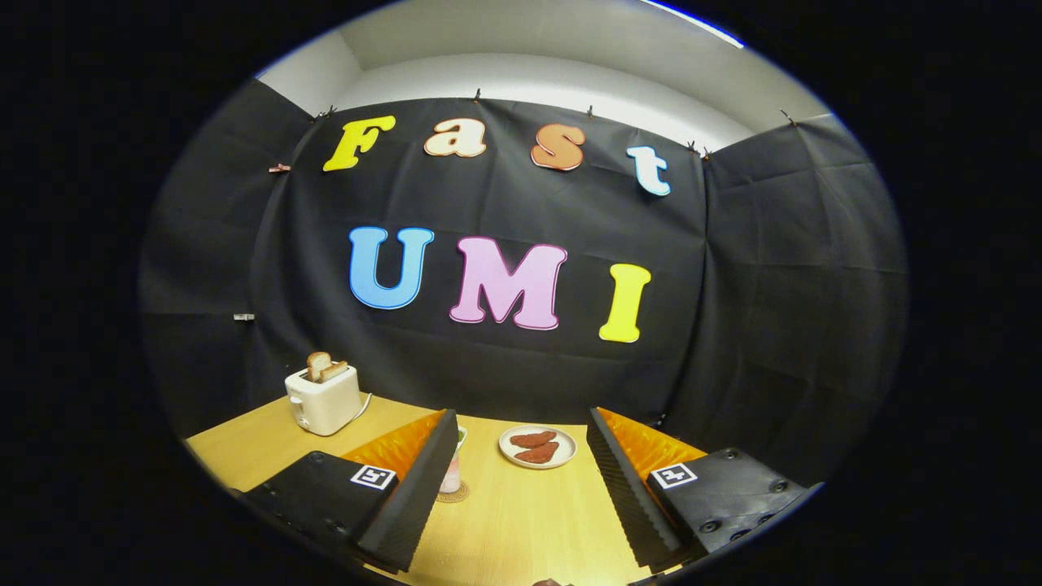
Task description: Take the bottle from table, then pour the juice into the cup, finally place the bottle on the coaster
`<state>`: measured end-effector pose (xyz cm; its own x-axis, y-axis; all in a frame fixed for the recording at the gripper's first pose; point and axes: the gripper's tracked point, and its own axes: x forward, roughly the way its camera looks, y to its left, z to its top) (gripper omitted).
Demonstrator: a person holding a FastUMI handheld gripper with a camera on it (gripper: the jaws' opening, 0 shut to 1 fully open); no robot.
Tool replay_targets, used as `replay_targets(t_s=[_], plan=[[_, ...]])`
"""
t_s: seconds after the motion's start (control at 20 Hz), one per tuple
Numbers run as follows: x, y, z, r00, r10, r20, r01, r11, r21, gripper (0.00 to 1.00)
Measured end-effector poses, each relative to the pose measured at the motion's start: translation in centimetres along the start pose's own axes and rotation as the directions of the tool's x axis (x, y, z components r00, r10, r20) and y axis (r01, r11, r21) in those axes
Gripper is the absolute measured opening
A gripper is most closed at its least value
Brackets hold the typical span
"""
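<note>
Bottle (453, 465), as far as it can be made out, stands on the round woven coaster (453, 492) just behind the tip of the left finger, which hides most of it; it may be some other small vessel, since so little shows. The fingers (423, 480) are spread wide with nothing between them, and the gripper (519, 413) hangs above the wooden surface (521, 521).

The main risk is that left finger. It sits so close to the bottle that any sideways drift or a careless closing could clip it and tip it off the coaster, spilling what is in it. A move made on a poor sight of the bottle could also misjudge how near it is. Beyond the fingers lies a plate (537, 447) with two reddish-brown pieces, near enough that a falling bottle might roll into it. The toaster (323, 399) with bread slices standing in its slots is off to the left, well apart, and is less likely to be struck.

What shows of the bottle is a narrow strip: a pale, pinkish body, upright, with a touch of green at the top
</note>
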<state>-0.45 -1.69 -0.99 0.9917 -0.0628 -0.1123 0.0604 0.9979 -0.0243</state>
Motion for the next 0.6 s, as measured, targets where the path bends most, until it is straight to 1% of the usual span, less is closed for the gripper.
replay_targets(t_s=[0.15,0.3,0.45,0.6], plan=[[-2.1,-0.3,0.3,0.999,-0.029,-0.027,0.030,0.999,0.016,0.97],[-3.3,0.3,-0.6,0.999,-0.030,-0.041,0.030,1.000,0.005,0.97],[-3.3,1.6,-1.4,0.998,-0.004,-0.061,0.006,1.000,0.024,0.97],[-2.2,2.4,-1.6,0.999,0.020,-0.048,-0.018,0.999,0.028,0.98]])
